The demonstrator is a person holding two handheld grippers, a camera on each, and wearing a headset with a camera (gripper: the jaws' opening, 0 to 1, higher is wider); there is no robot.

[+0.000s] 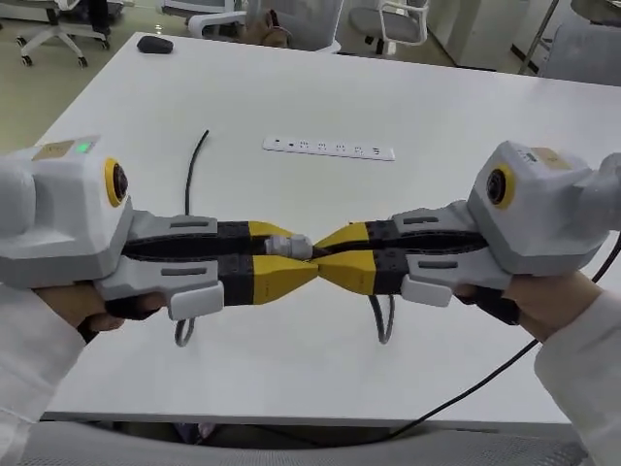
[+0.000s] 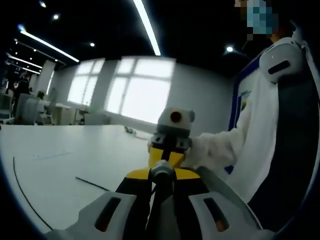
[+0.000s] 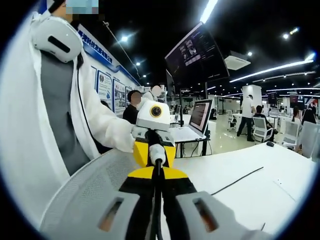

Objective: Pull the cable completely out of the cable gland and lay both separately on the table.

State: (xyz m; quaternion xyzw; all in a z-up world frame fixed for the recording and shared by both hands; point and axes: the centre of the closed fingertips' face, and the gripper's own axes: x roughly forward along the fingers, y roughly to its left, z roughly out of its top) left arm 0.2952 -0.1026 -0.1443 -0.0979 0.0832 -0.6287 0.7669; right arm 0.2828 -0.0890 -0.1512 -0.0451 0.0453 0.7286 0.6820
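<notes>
Both grippers are held tip to tip above the white table [image 1: 291, 87]. A small grey cable gland [image 1: 288, 246] sits between the yellow jaws of my left gripper [image 1: 291, 254], which is shut on it. The gland [image 2: 162, 171] shows at those jaw tips, and again as a pale round piece [image 3: 157, 152]. My right gripper [image 1: 325, 255] is shut, its tips touching the gland's right end; what they pinch is hidden. A thin black cable [image 1: 194, 170] lies on the table and runs behind the left gripper. The cable [image 2: 92, 184] heads under the left jaws.
A white power strip [image 1: 328, 148] lies across the middle of the table, and a dark mouse [image 1: 154, 45] sits at the far left corner. A black lead [image 1: 485, 381] trails off the front edge at right. Office chairs stand beyond the table.
</notes>
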